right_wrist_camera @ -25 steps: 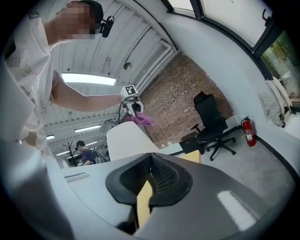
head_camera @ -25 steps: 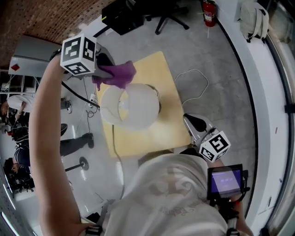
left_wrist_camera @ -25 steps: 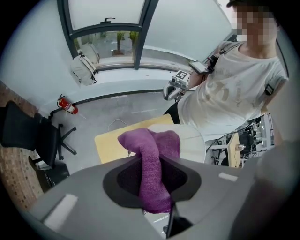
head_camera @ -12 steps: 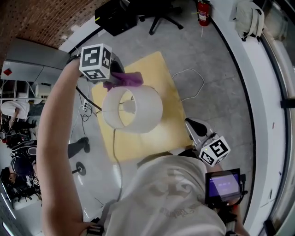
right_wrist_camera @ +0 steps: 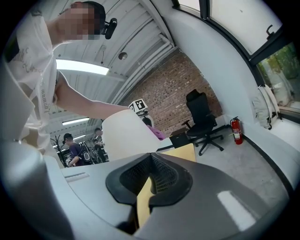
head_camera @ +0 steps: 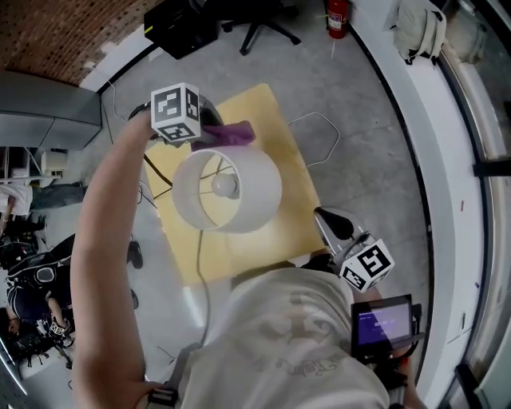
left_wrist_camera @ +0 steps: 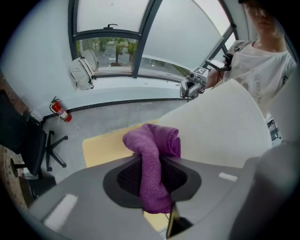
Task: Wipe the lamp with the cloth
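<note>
Lamp (head_camera: 257, 200) is standing roughly mid-worktop, a white drum shade with the bulb (head_camera: 226, 186) glowing inside. The worktop (head_camera: 279, 233) is a small yellow square one. The person is reaching the left tongs (head_camera: 212, 133) out over the far side of the shade, pointing steeply down. Those tongs are clamping a purple cloth (head_camera: 234, 133), with a wad of it bunching out past the tips. The wad is sitting right against the outside of the shade near the top rim. It looks like it's touching, but I can't swear to it. The right tongs (head_camera: 329, 224) are hanging back near the person's body, well off the lamp, pointing about level. Their tips are pinching together with nothing in them. A fire extinguisher (head_camera: 337, 16) is standing on the floor by the curved wall.
</note>
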Motion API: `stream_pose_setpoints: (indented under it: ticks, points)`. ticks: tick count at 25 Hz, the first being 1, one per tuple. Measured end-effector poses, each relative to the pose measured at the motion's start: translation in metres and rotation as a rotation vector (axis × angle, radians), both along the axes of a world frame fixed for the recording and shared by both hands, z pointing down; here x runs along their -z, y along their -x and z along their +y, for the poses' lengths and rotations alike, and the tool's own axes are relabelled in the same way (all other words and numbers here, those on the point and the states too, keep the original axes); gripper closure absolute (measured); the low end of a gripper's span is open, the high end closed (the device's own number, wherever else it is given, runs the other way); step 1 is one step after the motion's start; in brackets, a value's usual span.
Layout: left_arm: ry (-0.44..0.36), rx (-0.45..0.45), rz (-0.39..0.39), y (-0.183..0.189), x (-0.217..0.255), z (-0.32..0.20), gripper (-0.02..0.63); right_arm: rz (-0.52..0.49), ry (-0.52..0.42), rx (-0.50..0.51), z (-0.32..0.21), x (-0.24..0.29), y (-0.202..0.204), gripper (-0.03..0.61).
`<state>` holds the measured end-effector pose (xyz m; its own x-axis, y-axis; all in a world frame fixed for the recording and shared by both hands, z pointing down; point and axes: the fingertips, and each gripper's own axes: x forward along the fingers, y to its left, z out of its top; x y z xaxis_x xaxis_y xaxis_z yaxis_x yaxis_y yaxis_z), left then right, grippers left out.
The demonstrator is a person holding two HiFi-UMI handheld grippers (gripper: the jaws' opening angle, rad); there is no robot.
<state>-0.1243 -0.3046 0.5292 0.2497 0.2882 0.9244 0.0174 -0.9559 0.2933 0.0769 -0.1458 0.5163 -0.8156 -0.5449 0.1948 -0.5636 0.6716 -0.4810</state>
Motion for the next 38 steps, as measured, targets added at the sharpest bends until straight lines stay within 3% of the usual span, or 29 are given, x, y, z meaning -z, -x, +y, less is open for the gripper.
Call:
stream_pose_setpoints:
  ticks: [7, 11, 18, 24, 27, 31, 38]
  points:
    - [-0.152, 0.145, 0.075, 0.012, -0.018, -0.005, 0.523, 0.015, -0.009, 0.021, 0.003, 0.001, 0.010, 0.565]
    - [-0.173, 0.245, 0.130, 0.036, 0.001, 0.001, 0.522, 0.021, -0.045, 0.038, 0.000, 0.013, 0.019, 0.565]
    - [-0.260, 0.448, 0.321, 0.086, 0.061, 0.017, 0.522, 0.030, -0.093, 0.118, 0.006, 0.024, 0.057, 0.565]
    - [-0.377, 0.542, 0.568, 0.095, 0.130, 0.018, 0.522, 0.025, -0.124, 0.169, 0.007, 0.034, 0.076, 0.565]
    - [-0.375, 0.577, 0.655, 0.091, 0.156, 0.027, 0.522, 0.033, -0.134, 0.192, 0.008, 0.039, 0.079, 0.565]
    - [-0.306, 0.553, 0.770, 0.068, 0.157, 0.042, 0.521, 0.046, -0.127, 0.191, 0.014, 0.037, 0.072, 0.565]
    - [-0.255, 0.517, 0.752, 0.063, 0.130, 0.053, 0.522, 0.059, -0.132, 0.176, 0.016, 0.038, 0.083, 0.565]
